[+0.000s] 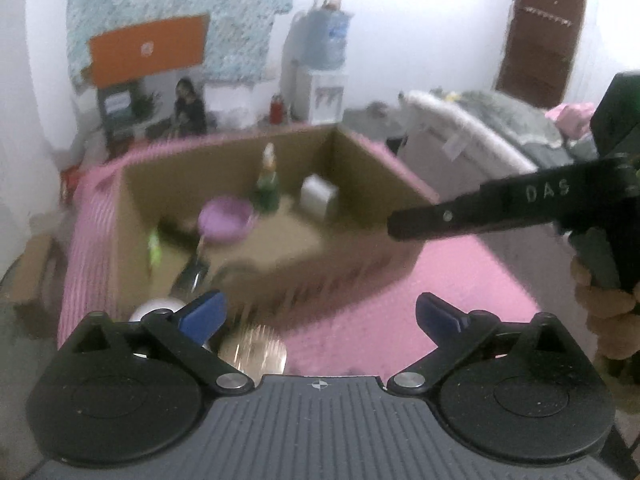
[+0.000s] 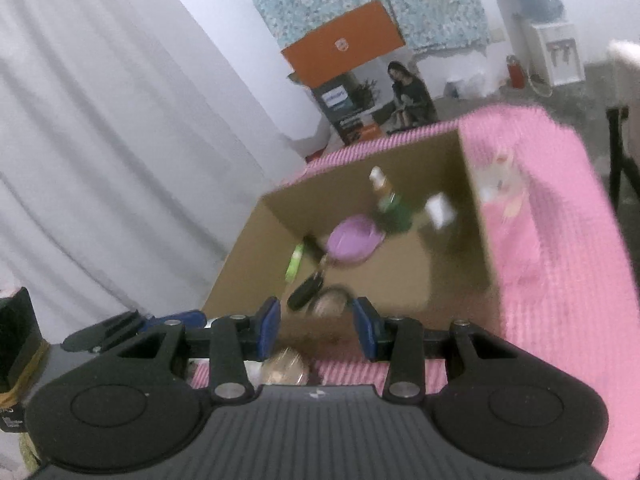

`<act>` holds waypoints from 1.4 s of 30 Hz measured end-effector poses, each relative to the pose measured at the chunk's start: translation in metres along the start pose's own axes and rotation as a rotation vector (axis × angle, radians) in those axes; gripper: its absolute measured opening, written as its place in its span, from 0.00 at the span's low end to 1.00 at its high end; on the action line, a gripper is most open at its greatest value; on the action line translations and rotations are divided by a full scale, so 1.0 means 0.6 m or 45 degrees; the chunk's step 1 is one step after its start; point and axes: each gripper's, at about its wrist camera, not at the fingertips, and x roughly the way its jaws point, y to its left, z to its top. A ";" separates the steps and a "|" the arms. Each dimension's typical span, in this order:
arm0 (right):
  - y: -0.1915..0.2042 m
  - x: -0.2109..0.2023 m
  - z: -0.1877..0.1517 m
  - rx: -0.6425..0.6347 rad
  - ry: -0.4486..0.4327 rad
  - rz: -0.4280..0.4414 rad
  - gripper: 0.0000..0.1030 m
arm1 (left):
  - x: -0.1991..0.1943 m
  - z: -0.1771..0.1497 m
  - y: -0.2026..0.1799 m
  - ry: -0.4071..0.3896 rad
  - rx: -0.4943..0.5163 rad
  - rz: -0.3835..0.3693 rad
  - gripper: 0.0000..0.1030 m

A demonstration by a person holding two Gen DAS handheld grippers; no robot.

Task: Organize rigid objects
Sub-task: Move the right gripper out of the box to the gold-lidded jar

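Left gripper (image 1: 318,312) fingers spread; right gripper (image 2: 316,322) fingers parted — cardboard box (image 1: 256,272) ahead.

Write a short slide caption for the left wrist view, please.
Open left gripper faces a cardboard box holding a purple bowl, green bottle and white block.

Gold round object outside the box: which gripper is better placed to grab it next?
Probably left. The left gripper is wide open with the gold round object just below its left finger. The right gripper is narrower, aimed into the cardboard box.
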 end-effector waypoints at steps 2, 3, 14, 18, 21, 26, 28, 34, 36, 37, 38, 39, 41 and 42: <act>0.018 0.007 -0.039 -0.022 -0.006 -0.028 0.42 | 0.002 -0.032 0.006 0.021 0.000 0.025 0.99; 0.030 0.013 -0.057 -0.071 -0.012 -0.067 0.42 | 0.004 -0.044 0.012 0.032 -0.007 0.036 0.99; 0.087 0.111 -0.137 -0.304 0.091 -0.261 0.42 | 0.051 -0.132 0.036 0.077 0.026 0.131 0.99; 0.090 0.146 -0.145 -0.351 0.133 -0.305 0.42 | 0.077 -0.144 0.032 0.096 0.068 0.132 0.99; 0.089 0.168 -0.148 -0.386 0.154 -0.317 0.42 | 0.091 -0.148 0.034 0.117 0.060 0.110 0.99; 0.075 0.188 -0.154 -0.384 0.138 -0.358 0.99 | 0.105 -0.148 0.044 0.136 0.034 0.075 0.99; 0.066 0.188 -0.156 -0.394 0.107 -0.338 1.00 | 0.108 -0.148 0.049 0.140 0.029 0.073 0.99; 0.067 0.186 -0.161 -0.442 0.103 -0.343 1.00 | 0.115 -0.148 0.055 0.123 0.033 0.083 0.99; 0.072 0.180 -0.160 -0.441 0.079 -0.305 1.00 | 0.119 -0.149 0.054 0.117 0.036 0.088 0.99; 0.073 0.176 -0.159 -0.430 0.071 -0.277 1.00 | 0.120 -0.149 0.053 0.112 0.036 0.086 0.99; 0.074 0.174 -0.158 -0.422 0.069 -0.250 1.00 | 0.120 -0.150 0.052 0.105 0.037 0.084 0.98; 0.077 0.172 -0.155 -0.418 0.066 -0.221 1.00 | 0.120 -0.150 0.051 0.098 0.041 0.088 0.98; 0.083 0.169 -0.150 -0.417 0.059 -0.165 1.00 | 0.120 -0.151 0.048 0.081 0.055 0.092 0.98; 0.086 0.169 -0.149 -0.420 0.065 -0.138 1.00 | 0.119 -0.151 0.046 0.065 0.063 0.097 0.97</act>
